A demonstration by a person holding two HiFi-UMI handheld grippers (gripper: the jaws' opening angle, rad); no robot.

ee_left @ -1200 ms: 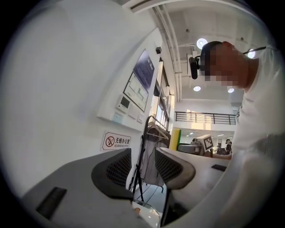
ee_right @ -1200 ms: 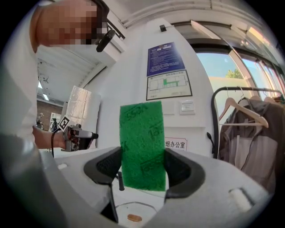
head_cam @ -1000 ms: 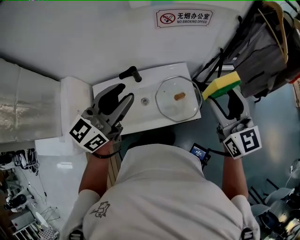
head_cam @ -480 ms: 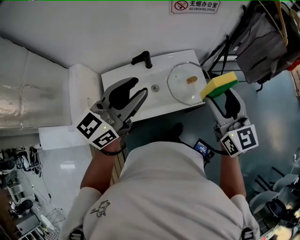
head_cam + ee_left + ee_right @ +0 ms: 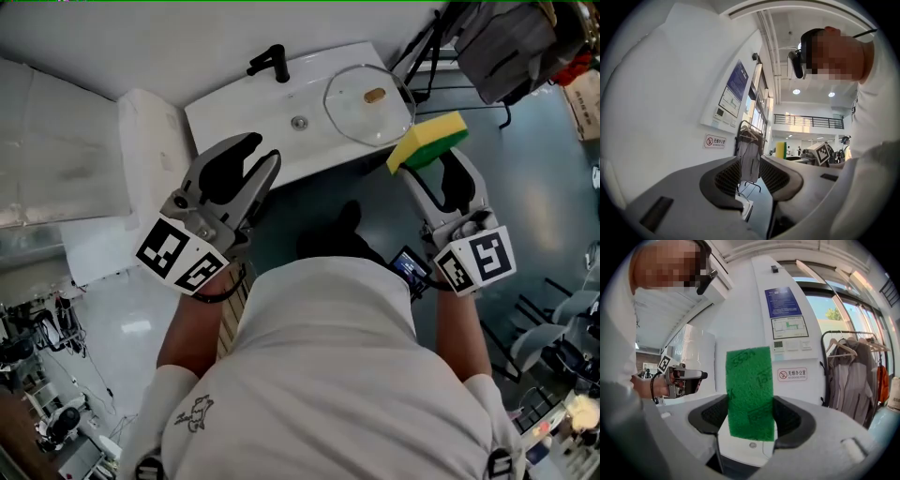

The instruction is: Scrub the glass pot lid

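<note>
The glass pot lid (image 5: 367, 94) with a tan knob lies flat on the right part of the white sink (image 5: 239, 108), past the drain. My right gripper (image 5: 429, 155) is shut on a yellow and green sponge (image 5: 427, 139), held in front of the sink's edge, below the lid and apart from it. The sponge's green face (image 5: 750, 392) stands upright between the right gripper's (image 5: 750, 420) pads. My left gripper (image 5: 262, 157) hovers before the sink's front edge. The left gripper (image 5: 751, 176) has just been closing its jaws; a narrow gap remains with nothing in it.
A black faucet (image 5: 269, 61) stands at the sink's back left. A white counter (image 5: 141, 141) adjoins the sink on the left. A rack of hanging clothes (image 5: 516, 47) stands right of the sink. A no-smoking sign (image 5: 793, 375) is on the wall.
Both grippers have drawn back from over the sink to in front of its front edge. The left jaws have narrowed. The sponge stays gripped in the right gripper.
</note>
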